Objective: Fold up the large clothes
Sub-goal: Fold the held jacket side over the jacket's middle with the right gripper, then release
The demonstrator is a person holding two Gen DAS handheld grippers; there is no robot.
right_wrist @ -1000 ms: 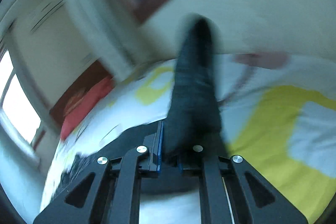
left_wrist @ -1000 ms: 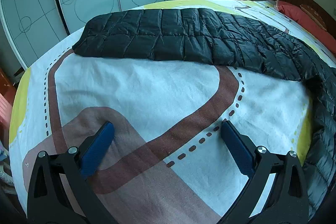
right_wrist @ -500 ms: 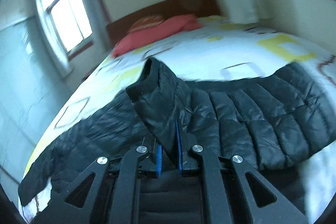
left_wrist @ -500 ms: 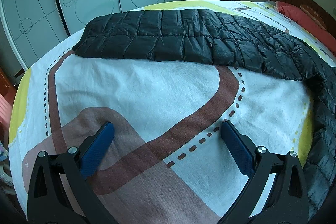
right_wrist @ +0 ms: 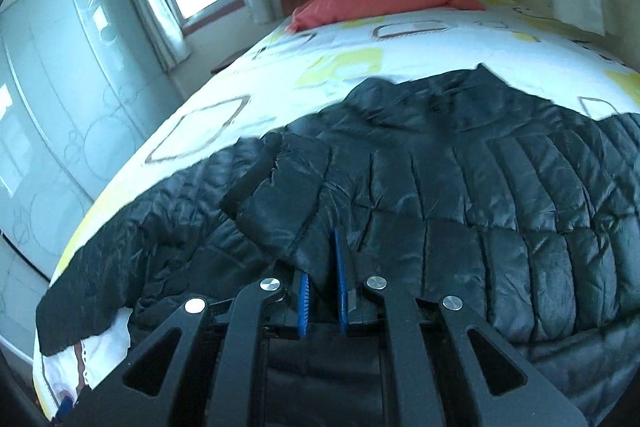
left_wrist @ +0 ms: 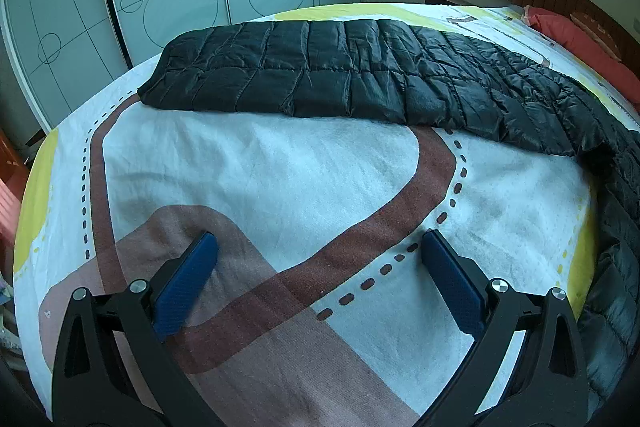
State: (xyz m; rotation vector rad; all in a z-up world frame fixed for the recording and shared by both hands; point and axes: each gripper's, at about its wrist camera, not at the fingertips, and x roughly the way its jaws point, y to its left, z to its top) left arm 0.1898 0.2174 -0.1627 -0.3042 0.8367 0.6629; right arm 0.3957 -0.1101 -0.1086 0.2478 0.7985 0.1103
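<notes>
Your right gripper (right_wrist: 320,267) points down at the bed (right_wrist: 400,43), its jaws clamped on a fold of the black quilted jacket (right_wrist: 500,187), which spreads ahead of them and to both sides. Your left gripper (left_wrist: 320,247) tilts down over the bedspread (left_wrist: 260,167) with jaws wide apart and empty; the jacket lies well beyond its fingertips.

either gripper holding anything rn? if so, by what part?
Right gripper is shut on the black puffer jacket, pinching a sleeve near its cuff end. Left gripper is open over the bedspread, holding nothing.
</notes>
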